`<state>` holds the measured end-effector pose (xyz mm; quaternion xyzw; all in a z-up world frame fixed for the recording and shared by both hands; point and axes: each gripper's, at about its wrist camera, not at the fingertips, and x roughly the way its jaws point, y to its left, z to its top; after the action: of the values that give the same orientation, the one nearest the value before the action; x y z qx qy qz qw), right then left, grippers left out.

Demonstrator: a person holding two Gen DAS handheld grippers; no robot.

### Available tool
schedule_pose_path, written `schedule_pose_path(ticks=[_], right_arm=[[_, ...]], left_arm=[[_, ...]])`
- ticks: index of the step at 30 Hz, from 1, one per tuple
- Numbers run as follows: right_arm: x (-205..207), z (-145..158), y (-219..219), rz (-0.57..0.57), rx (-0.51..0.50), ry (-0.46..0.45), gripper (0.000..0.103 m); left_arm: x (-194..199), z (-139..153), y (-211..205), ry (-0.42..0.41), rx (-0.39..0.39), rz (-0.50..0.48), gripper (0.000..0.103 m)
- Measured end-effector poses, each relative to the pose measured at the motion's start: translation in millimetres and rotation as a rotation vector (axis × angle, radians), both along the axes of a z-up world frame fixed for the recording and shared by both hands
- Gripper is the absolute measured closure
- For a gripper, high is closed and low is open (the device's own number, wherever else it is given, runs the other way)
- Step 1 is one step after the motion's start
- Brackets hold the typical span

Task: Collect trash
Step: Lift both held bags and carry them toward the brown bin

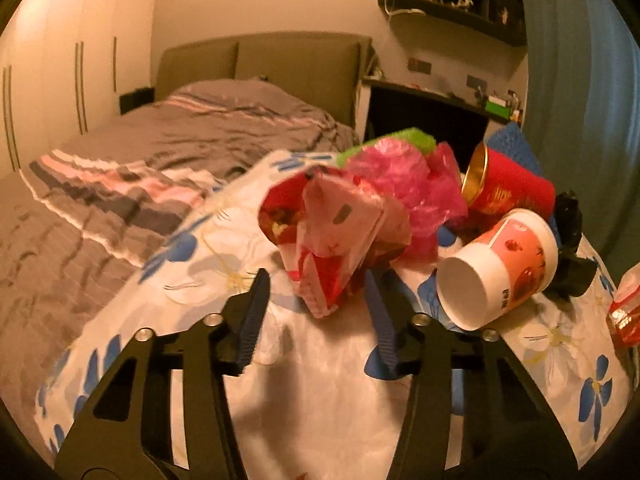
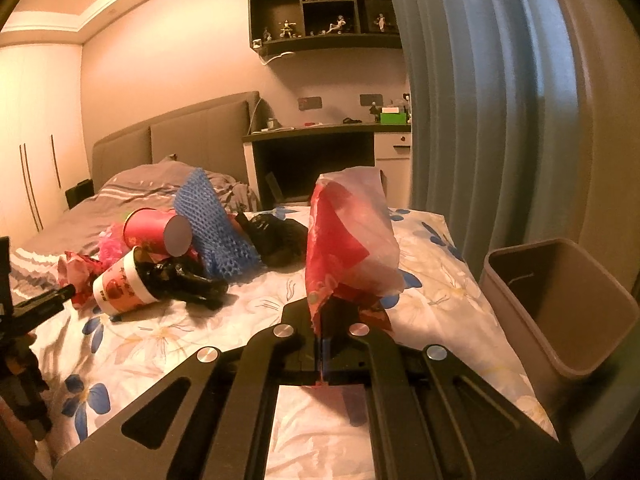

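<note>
In the left wrist view, the left gripper (image 1: 316, 300) is standing partly open, its two black fingers with blue ribbed pads (image 1: 252, 320) flanking the low tip of a crumpled red-and-pink plastic wrapper (image 1: 332, 232); the pads are not visibly pressing on it, so nothing is being held yet. To do this step well, the person is probably needing to push the pads a little further in, so they are closing on the thick bunched part and not the thin dangling corner, which could slip out. The wrapper is lying on the white bedspread with blue flowers (image 1: 200, 280), touching a heap of translucent pink film (image 1: 404, 184). Just beside it a white paper cup with a pink and red print (image 1: 496, 268) is lying on its side, mouth toward the camera, with a red paper cup with a gold rim (image 1: 508, 188) behind it. A careless close could drag the film along.

In the right wrist view, the right gripper (image 2: 322, 344) is fully closed, pinching the lower edge of a red and milky-white plastic bag (image 2: 352, 248), which is standing up limp and creased above the jaws. A grey-brown plastic waste bin (image 2: 560, 312) is standing open at the right, beside the bed. The bag looks light and floppy, so it should be carried well over the rim before release.
</note>
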<state>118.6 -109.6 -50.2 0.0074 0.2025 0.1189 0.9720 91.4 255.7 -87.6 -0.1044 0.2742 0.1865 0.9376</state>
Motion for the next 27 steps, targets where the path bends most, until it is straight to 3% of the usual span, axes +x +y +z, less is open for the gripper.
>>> schedule_pose_path(ticks=[2,6,10,16,27], right_arm=[[0,0,1,0.005,0.0,0.004,0.102],[-1,-1,5,0.019,-0.002,0.016,0.102],[-4,0,7,0.026,-0.005,0.016,0.102],[-9,5,6,0.036,-0.001,0.005,0.102],[-26,18,-1,0.056,0.021,-0.034,0.102]], left_arm=[[4,-4,4,0.01,-0.027,-0.012,0.064],[9,-10,5,0.026,-0.038,-0.033,0.085],[9,-9,0,0.022,-0.03,-0.047,0.095],[-2,-1,-5,0.001,-0.018,-0.023,0.099],[-50,40,-30,-0.088,0.053,0.033,0.099]])
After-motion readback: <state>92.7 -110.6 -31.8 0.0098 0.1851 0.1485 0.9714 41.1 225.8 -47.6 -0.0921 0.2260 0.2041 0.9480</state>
